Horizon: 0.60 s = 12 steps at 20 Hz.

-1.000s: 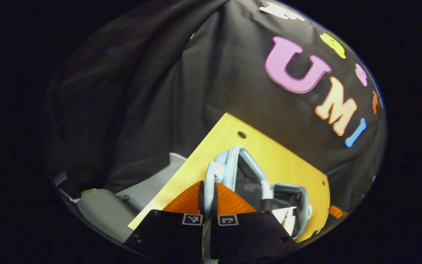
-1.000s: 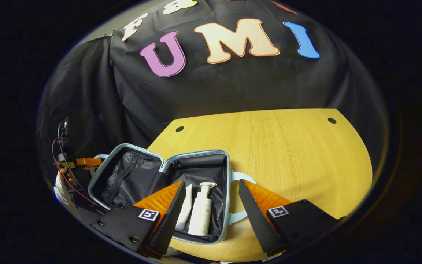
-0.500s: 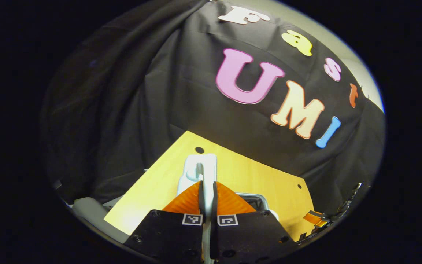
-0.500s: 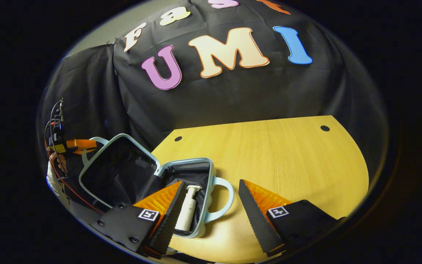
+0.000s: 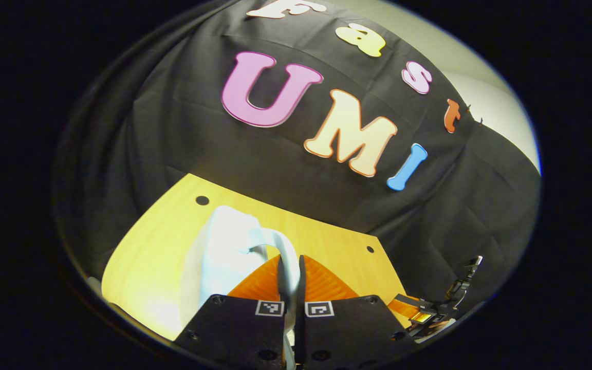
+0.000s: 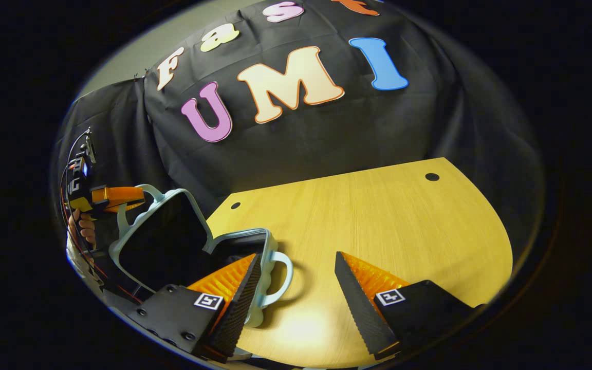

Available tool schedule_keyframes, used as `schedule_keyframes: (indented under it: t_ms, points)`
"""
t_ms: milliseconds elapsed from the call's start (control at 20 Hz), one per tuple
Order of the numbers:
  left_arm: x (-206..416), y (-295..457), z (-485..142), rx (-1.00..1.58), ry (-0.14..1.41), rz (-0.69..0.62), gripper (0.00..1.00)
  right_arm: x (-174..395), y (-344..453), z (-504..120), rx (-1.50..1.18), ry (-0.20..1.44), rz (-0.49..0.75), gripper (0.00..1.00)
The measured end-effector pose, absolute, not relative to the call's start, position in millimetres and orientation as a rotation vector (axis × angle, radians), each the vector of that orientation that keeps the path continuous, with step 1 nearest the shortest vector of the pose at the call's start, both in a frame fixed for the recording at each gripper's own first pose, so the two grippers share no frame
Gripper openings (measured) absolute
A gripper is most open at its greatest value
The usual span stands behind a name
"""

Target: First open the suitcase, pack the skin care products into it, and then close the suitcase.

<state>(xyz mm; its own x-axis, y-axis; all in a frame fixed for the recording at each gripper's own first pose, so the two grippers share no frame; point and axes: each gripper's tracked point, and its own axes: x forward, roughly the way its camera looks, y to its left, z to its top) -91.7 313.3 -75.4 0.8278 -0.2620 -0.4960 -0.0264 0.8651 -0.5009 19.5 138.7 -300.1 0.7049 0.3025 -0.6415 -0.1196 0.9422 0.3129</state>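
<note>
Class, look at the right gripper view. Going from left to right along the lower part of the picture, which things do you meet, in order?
The other tool held by a hand → raised suitcase lid → suitcase handle → bare wooden table.

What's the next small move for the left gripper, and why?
Probably swing the lid on down onto the base half. The left gripper is shut on the lid handle, the suitcase stands half open, and the right gripper is open, beside it.
</note>
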Motion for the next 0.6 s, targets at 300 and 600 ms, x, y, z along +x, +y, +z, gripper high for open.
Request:
schedule_keyframes:
  t_ms: [300, 600]
  points:
    - [-84.7, 231.2, -119.5, -0.5, 0.694, -0.258, 0.01, 16.5, 97.7, -295.6, 0.264, 0.744, 0.173, 0.92]
    - [-91.6, 163.6, -182.0, -0.461, 0.849, -0.33, 0.01, 6.4, 56.9, -296.8, 0.271, 0.752, 0.092, 0.92]
